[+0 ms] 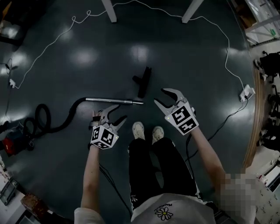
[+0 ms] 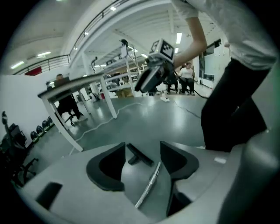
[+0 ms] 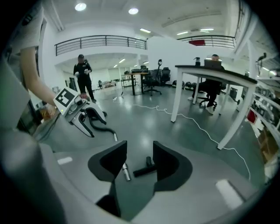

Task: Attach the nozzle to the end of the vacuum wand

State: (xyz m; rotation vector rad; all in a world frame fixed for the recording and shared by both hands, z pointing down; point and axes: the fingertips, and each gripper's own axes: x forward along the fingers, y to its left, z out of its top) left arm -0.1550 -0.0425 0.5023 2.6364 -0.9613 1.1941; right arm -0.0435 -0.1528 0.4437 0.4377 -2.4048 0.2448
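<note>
Our left gripper hangs just above the metal vacuum wand with its jaws spread and nothing between them. Our right gripper is likewise spread and empty, near the wand's free end. The wand lies flat on the floor in front of our shoes. The black nozzle rests on the floor just beyond that free end, close to it but not touching.

We judge the task to be at the reaching step, with neither part picked up yet. Next, we think the left gripper should close on the wand tube and lift its tip. The right gripper should take the nozzle by its neck and turn its socket in line with the tube.

Open floor surrounds both parts. The black hose trails off to the left toward the red vacuum body. The white cable and the table legs stand well apart.
</note>
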